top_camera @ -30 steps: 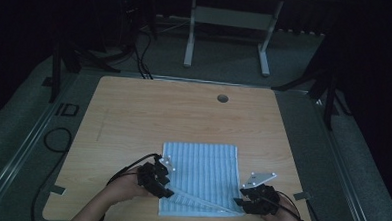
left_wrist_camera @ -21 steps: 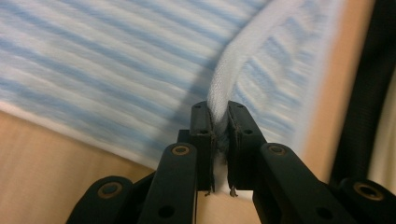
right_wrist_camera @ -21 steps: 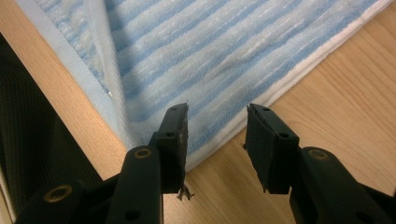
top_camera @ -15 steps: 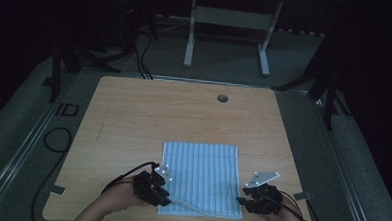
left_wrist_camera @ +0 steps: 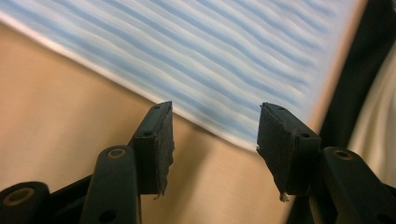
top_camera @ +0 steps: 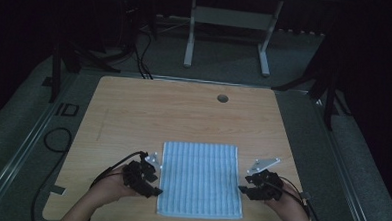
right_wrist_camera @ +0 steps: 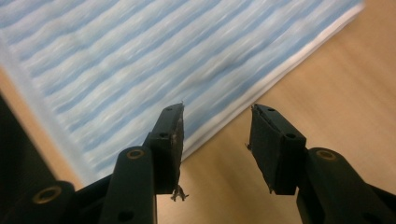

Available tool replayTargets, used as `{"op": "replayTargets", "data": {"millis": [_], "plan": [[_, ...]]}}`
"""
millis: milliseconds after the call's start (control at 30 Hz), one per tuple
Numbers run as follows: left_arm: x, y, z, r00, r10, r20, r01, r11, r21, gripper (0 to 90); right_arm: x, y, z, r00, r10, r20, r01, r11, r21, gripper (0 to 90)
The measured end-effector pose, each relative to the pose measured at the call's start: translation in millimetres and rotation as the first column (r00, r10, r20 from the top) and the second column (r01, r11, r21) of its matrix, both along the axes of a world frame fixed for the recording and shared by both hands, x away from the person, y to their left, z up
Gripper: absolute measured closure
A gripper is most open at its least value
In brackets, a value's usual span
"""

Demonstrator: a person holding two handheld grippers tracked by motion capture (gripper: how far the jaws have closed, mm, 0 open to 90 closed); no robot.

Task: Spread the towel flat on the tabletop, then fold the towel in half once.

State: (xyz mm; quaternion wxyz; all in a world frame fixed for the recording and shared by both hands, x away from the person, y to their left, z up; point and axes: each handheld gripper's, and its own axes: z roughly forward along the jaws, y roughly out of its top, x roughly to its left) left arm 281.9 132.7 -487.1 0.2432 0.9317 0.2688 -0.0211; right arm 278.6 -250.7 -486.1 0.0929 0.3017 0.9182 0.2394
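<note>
— Near the front edge of the counter (top_camera: 134,108), what had changed by the time you paused?

— Your cloth (top_camera: 200,178) lay flat and square between your hands, where a moment earlier its near edge was lifted with a fold line running across it. Your left gripper (top_camera: 153,184) had drawn off to the cloth's left side, and its jaws had just been opening, with nothing between them. Your right gripper (top_camera: 244,189) had likewise backed off the right edge, its jaws also just opened wider and empty.

— So you had let go on both sides?

— Yes. In each gripper view your black jaws stood apart over bare wood, the cloth's hem just ahead of the tips and not touched. I judged that the spreading was done and the next step had not begun.

— And what were you handling?

— A thin, soft rectangle, pale blue with fine ribbed stripes and a plain white hem. It sat on smooth, light wood-grain laminate with a round cable hole (top_camera: 222,98) far off.
</note>
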Motion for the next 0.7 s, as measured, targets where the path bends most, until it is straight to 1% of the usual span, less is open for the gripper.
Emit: {"op": "replayTargets", "data": {"millis": [33,67,100,133,167,200,233,267,333,400,467,500,533,567,600,633,667,700], "plan": [[0.0,0.0,0.0,1.0,0.0,0.0,0.0,1.0,0.0,43.4,5.9,0.7,2.6,1.0,0.001,0.007,-0.001,1.0,-0.005,53.8],[6.3,0.7,1.5,0.9998,0.015,0.011,-0.015,0.9999,-0.005,42.7,12.5,1.5,5.4,0.9999,-0.001,0.011,0.001,1.0,-0.005,53.3],[12.9,1.3,2.5,0.9995,0.024,0.022,-0.024,0.9997,-0.006,42.7,12.5,1.5,5.4,0.9999,-0.001,0.011,0.001,1.0,-0.005,53.3],[23.0,1.5,3.4,0.9982,0.044,0.04,-0.045,0.999,0.001,42.7,19.1,2.5,8.3,0.9999,-0.001,0.014,0.001,1.0,-0.007,53.3],[26.4,1.7,3.8,0.9978,0.05,0.044,-0.05,0.9987,0.002,42.6,29.5,4.3,12.4,0.9997,-0.002,0.023,0.002,1.0,-0.015,53.1],[26.4,1.7,3.8,0.9978,0.05,0.044,-0.05,0.9987,0.002,42.6,29.5,4.3,12.4,0.9997,-0.002,0.023,0.002,1.0,-0.015,53.1],[41.2,0.1,4.5,0.9969,0.062,0.049,-0.062,0.998,0.008,42.6,33.0,5.0,13.6,0.9997,-0.002,0.025,0.003,1.0,-0.017,53.1],[46.9,-0.9,4.4,0.9968,0.064,0.048,-0.064,0.9979,0.012,42.6,50.6,8.0,18.4,0.9995,0.0,0.031,0.001,1.0,-0.024,53.0],[59.1,-3.0,3.6,0.9962,0.072,0.05,-0.074,0.9965,0.039,42.6,64.1,10.4,21.1,0.9996,0.002,0.028,-0.001,1.0,-0.029,53.0],[71.5,-3.8,2.1,0.9958,0.083,0.039,-0.084,0.9959,0.033,42.6,76.9,13.6,22.3,0.9996,-0.002,0.029,0.003,0.999,-0.038,52.2],[83.5,-3.8,-0.2,0.9933,0.111,0.033,-0.112,0.9934,0.027,42.3,89.1,17.3,21.9,0.9998,0.006,0.018,-0.005,0.999,-0.05,51.6],[83.5,-3.8,-0.2,0.9933,0.111,0.033,-0.112,0.9934,0.027,42.4,89.1,17.3,21.9,0.9998,0.006,0.018,-0.005,0.999,-0.05,51.6],[95.7,-3.3,-4.2,0.9905,0.134,0.031,-0.134,0.9908,0.015,42.4,94.8,19.4,21.1,0.9999,0.004,0.014,-0.003,0.999,-0.053,51.6],[100.2,-3.7,-6.4,0.9895,0.141,0.03,-0.142,0.9898,0.017,42.4,106.5,24.1,18.3,1.0,0.007,0.001,-0.007,0.998,-0.065,51.5],[104.9,-3.9,-8.6,0.989,0.144,0.033,-0.145,0.9892,0.02,42.4,111.3,26.1,16.6,0.9999,0.012,-0.001,-0.012,0.998,-0.068,51.5],[108.9,-4.8,-10.9,0.9882,0.151,0.026,-0.151,0.9883,0.017,42.4,116.4,27.5,14.8,0.9997,0.019,-0.017,-0.02,0.997,-0.068,51.1],[112.3,-6.3,-13.1,0.989,0.146,0.024,-0.147,0.9888,0.027,42.4,120.9,29.0,12.7,0.9992,0.018,-0.035,-0.02,0.997,-0.068,51.0],[115.4,-7.9,-15.3,0.9894,0.143,0.026,-0.144,0.9889,0.036,42.4,125.5,30.3,10.1,0.9991,0.014,-0.039,-0.017,0.997,-0.073,51.0]]}}
